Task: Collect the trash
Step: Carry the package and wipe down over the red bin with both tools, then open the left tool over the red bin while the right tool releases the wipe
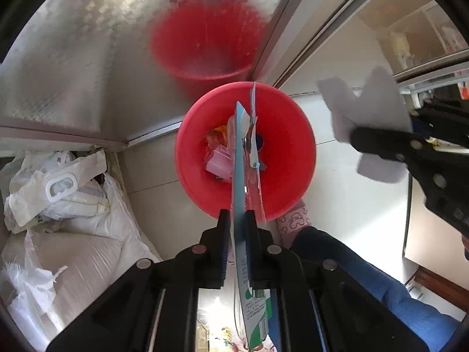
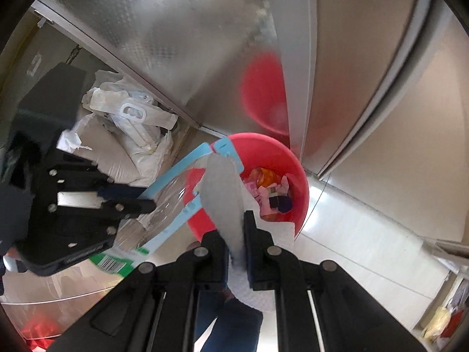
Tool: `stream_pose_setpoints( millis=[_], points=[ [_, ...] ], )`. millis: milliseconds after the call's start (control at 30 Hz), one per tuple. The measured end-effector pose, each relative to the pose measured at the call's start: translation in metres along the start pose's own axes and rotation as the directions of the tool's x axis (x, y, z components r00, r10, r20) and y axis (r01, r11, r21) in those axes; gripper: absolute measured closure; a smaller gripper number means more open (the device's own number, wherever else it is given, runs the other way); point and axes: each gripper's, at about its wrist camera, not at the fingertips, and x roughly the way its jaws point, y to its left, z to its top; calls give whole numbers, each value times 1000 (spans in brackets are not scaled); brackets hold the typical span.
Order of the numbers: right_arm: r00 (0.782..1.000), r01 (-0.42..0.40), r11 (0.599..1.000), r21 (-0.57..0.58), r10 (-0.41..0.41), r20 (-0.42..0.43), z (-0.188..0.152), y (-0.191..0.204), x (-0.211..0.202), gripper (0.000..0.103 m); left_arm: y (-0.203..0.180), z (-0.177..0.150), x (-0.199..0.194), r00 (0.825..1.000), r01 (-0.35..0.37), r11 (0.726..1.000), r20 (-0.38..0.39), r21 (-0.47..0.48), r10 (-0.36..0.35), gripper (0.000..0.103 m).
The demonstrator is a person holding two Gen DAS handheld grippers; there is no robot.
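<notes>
A red trash bin [image 1: 287, 146] stands on the tiled floor with wrappers inside; it also shows in the right wrist view [image 2: 296, 164]. My left gripper [image 1: 236, 220] is shut on a flat blue-edged clear plastic package [image 1: 239, 176] and holds it edge-on above the bin. The package [image 2: 164, 205] and left gripper [image 2: 146, 205] also show in the right wrist view, left of the bin. My right gripper [image 2: 236, 228] is shut on a white paper tissue [image 2: 225, 199] above the bin's near rim. In the left wrist view it [image 1: 360, 140] holds the tissue [image 1: 372, 108] to the right of the bin.
A shiny metal cabinet [image 1: 88, 58] stands behind the bin and reflects it. White sacks and plastic bags [image 1: 67, 205] are piled on the floor to the left. The person's blue-jeaned leg [image 1: 366, 275] and pink slipper [image 1: 293, 220] are near the bin.
</notes>
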Motion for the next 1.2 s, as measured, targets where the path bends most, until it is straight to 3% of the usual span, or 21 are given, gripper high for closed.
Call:
stream_pose_setpoints(
  millis=[33, 100, 167, 300, 433, 533, 667, 900, 933, 1000, 1033, 1200],
  points=[
    [1000, -3, 1000, 8, 3, 0, -1, -2, 0, 95, 0, 2, 0, 1000, 8, 1000, -4, -2, -8, 90],
    [1000, -20, 1000, 18, 20, 1, -3, -5, 0, 95, 3, 5, 2, 999, 35, 999, -3, -9, -35, 60],
    [999, -37, 999, 26, 37, 1, -4, -8, -1, 95, 7, 6, 1, 999, 31, 999, 8, -20, -31, 42],
    [999, -41, 999, 35, 41, -1, -2, -10, -4, 95, 18, 3, -7, 998, 43, 997, 38, -57, -41, 19],
    [999, -39, 999, 22, 39, 1, 1, -8, -6, 95, 23, -3, -21, 997, 37, 995, 69, -87, -31, 12],
    [999, -40, 999, 8, 40, -1, 4, -5, -4, 94, 26, -10, -32, 995, 44, 994, 97, -104, -34, 0],
    [999, -45, 999, -19, 44, -8, 6, 2, 1, 94, 35, -20, -42, 990, 64, 988, 135, -141, -45, 0],
    [998, -42, 996, -85, 38, -45, 6, 20, 13, 92, 44, -34, -44, 992, 24, 984, 126, -178, -1, 0],
    [998, -37, 995, -93, 33, -50, 6, 22, 15, 84, 45, -37, -44, 992, 18, 984, 123, -180, 5, 0],
    [998, -28, 995, -95, 22, -63, 5, 25, 18, 49, 47, -43, -44, 992, 6, 983, 121, -185, 17, 0],
    [997, -31, 996, -89, 24, -79, 5, 26, 21, 25, 48, -46, -44, 993, 2, 982, 119, -188, 21, 0],
    [996, -2, 996, -94, -7, -94, 2, 30, 26, 13, 52, -58, -46, 991, -17, 978, 124, -209, 43, 0]
  ],
)
